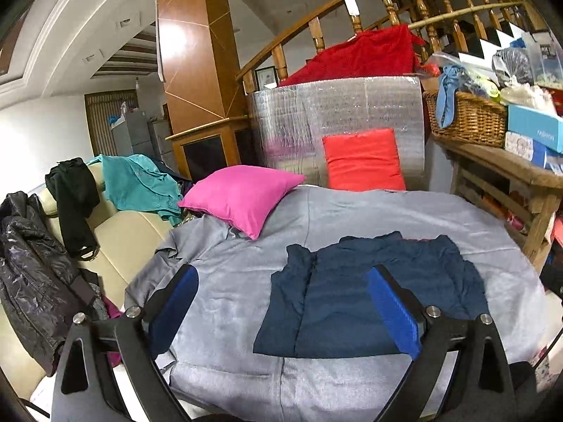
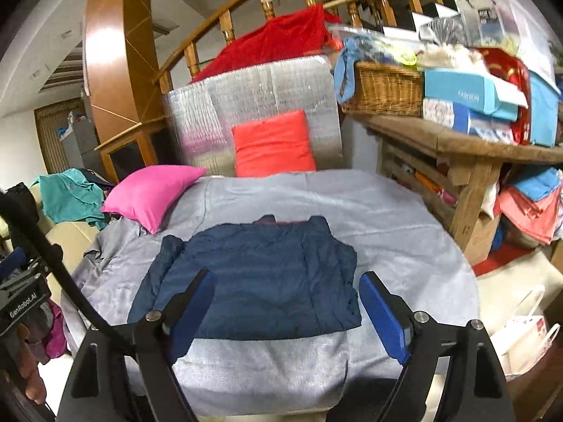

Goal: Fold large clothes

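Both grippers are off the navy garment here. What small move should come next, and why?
Probably reach left for another piece: the navy garment already lies folded flat on the grey sheet, both the left gripper and right gripper are open and empty, and the teal garment waits unfolded.

Wide-open jaws of the left gripper (image 1: 286, 300) raised over a folded navy garment (image 1: 355, 292) lying flat on the grey cover (image 1: 228, 281), nothing between them, pink pillow (image 1: 242, 198) beyond the left jaw, red cushion (image 1: 364, 160) farther ahead.
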`<action>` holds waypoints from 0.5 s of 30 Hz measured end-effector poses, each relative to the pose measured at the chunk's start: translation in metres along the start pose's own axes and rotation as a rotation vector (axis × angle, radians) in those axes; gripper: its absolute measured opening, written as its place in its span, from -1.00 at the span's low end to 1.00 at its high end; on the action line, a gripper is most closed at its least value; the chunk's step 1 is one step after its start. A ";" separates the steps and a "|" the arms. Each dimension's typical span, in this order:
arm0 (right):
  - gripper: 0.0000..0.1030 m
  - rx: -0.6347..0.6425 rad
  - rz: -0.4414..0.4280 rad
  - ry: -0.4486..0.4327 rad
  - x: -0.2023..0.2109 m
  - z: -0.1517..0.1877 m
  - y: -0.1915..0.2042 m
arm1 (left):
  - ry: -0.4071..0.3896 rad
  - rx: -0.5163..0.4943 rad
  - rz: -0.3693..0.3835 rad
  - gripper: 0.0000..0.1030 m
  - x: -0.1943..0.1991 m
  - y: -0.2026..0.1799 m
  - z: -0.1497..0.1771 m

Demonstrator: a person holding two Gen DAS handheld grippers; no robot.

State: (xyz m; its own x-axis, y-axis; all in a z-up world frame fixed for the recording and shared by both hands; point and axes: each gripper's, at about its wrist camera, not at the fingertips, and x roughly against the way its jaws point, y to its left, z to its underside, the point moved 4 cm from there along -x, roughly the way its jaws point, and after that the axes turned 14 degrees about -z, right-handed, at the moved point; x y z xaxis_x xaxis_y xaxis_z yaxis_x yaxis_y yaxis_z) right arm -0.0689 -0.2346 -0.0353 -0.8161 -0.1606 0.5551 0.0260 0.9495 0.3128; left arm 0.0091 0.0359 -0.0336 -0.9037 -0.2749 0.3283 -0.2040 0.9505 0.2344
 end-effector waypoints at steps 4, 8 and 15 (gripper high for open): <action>0.78 0.026 0.023 -0.058 0.018 -0.003 0.009 | -0.028 0.020 -0.027 0.88 0.018 0.012 -0.006; 0.91 0.049 0.005 -0.106 0.036 -0.005 0.025 | -0.039 0.045 -0.033 0.89 0.033 0.022 -0.011; 0.92 0.043 -0.020 -0.118 0.045 -0.005 0.046 | -0.062 0.080 -0.035 0.89 0.052 0.038 -0.020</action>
State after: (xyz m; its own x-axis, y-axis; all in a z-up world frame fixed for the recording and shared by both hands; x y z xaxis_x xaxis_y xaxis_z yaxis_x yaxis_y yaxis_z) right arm -0.1021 -0.1993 0.0078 -0.8784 -0.1496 0.4538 -0.0142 0.9575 0.2881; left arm -0.0377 0.0548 0.0105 -0.9166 -0.3008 0.2635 -0.2629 0.9498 0.1695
